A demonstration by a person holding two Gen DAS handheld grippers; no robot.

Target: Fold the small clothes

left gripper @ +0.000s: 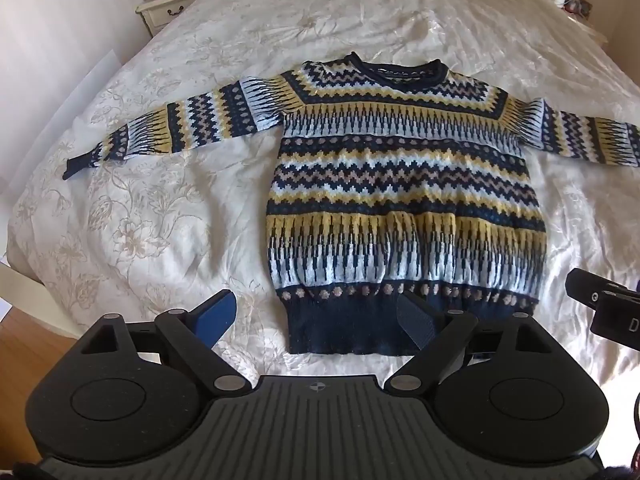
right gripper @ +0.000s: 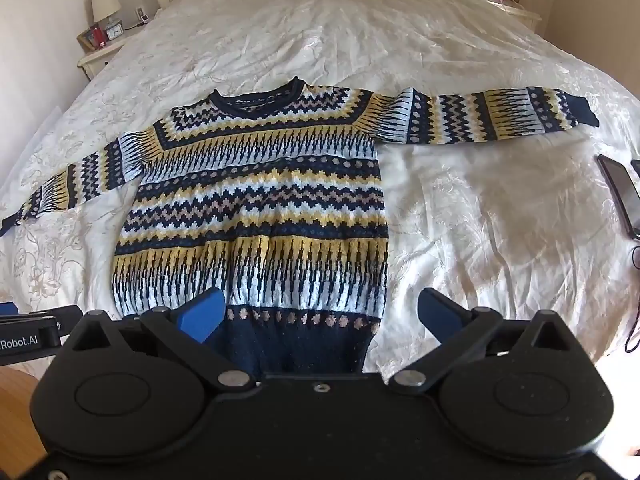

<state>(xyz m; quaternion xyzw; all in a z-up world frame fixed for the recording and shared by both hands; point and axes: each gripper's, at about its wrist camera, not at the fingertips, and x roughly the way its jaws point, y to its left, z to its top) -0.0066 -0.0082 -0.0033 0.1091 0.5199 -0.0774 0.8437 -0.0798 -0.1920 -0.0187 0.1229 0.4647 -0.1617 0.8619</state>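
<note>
A patterned knit sweater (left gripper: 400, 184) lies flat on the white bedspread (left gripper: 160, 220), both sleeves spread out sideways and its navy hem toward the foot of the bed. The left gripper (left gripper: 316, 320) hangs just above that hem, fingers spread wide and holding nothing. The right gripper (right gripper: 320, 316) hovers over the hem's other corner, likewise released. A phone (right gripper: 622, 196) rests well right of the sweater.
</note>
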